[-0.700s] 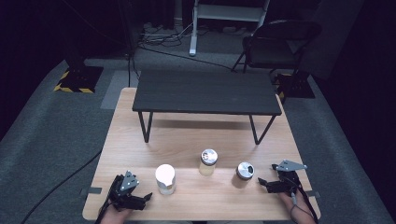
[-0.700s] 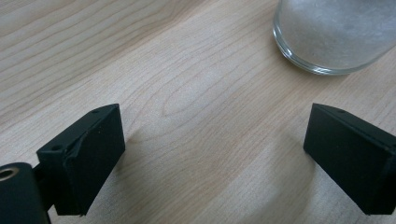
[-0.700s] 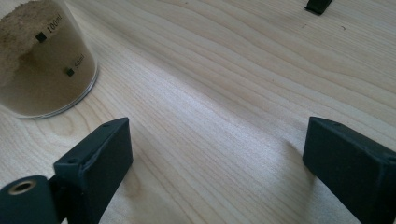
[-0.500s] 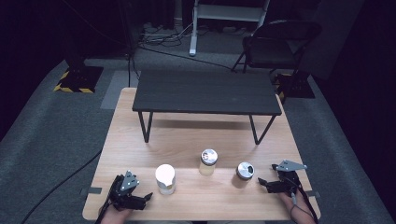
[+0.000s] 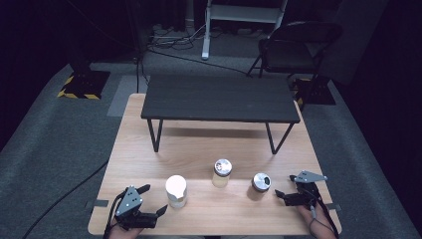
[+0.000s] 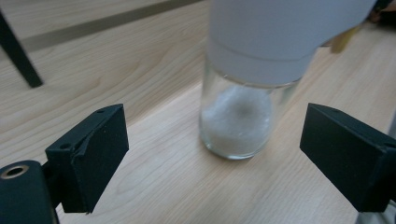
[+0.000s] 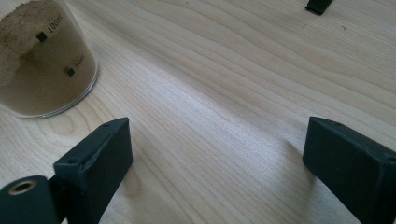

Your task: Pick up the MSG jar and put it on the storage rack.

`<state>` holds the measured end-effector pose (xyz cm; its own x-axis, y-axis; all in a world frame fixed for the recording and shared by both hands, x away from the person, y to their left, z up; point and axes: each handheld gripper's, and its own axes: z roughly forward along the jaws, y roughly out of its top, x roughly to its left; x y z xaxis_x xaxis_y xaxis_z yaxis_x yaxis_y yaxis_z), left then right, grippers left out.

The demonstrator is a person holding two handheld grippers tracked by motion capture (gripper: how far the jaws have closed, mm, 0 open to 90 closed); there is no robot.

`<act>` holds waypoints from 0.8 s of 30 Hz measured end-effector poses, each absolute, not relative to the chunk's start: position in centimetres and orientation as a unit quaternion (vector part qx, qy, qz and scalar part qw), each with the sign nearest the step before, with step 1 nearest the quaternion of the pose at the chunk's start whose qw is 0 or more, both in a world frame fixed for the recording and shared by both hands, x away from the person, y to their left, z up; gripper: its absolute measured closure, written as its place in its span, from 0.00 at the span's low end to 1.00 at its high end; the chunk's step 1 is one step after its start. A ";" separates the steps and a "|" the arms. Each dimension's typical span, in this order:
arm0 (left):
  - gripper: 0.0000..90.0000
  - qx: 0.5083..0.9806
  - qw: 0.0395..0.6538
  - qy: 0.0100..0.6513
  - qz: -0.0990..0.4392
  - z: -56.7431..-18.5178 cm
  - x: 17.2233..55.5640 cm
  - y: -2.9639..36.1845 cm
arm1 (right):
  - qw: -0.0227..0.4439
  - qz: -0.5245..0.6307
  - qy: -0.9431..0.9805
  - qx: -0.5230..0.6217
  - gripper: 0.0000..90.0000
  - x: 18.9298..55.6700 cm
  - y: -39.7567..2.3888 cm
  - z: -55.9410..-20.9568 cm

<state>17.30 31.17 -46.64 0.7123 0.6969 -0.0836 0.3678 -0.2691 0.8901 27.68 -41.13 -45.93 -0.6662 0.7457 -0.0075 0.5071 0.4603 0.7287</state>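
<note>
So there's a wooden table (image 5: 149, 149) with a small black bench (image 5: 219, 97) standing on its far half, and everything else sits on the near side of that bench.

Furthest left, near the table's front edge, is the left gripper (image 5: 152, 199). Its jaws are spread wide with nothing between them. Just ahead of it stands a white-capped jar (image 5: 176, 190); in the left gripper view that jar (image 6: 247, 79) is glass with white powder in the bottom, framed by the two jaws but not touched.

Next along, a bit closer to the bench, is a metal-lidded jar (image 5: 222, 172) with something yellowish inside. Then a shorter jar (image 5: 261, 184) with a silver lid, which in the right gripper view (image 7: 42, 60) holds brown powder and shows printed volume marks.

Furthest right is the right gripper (image 5: 279, 194), jaws also wide apart and empty, just beside that short jar.
</note>
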 end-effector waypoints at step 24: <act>0.07 0.791 0.515 0.303 0.130 -47.1 21.3 29.1 | 0.164 0.362 0.840 0.371 0.09 27.8 -41.2 -45.9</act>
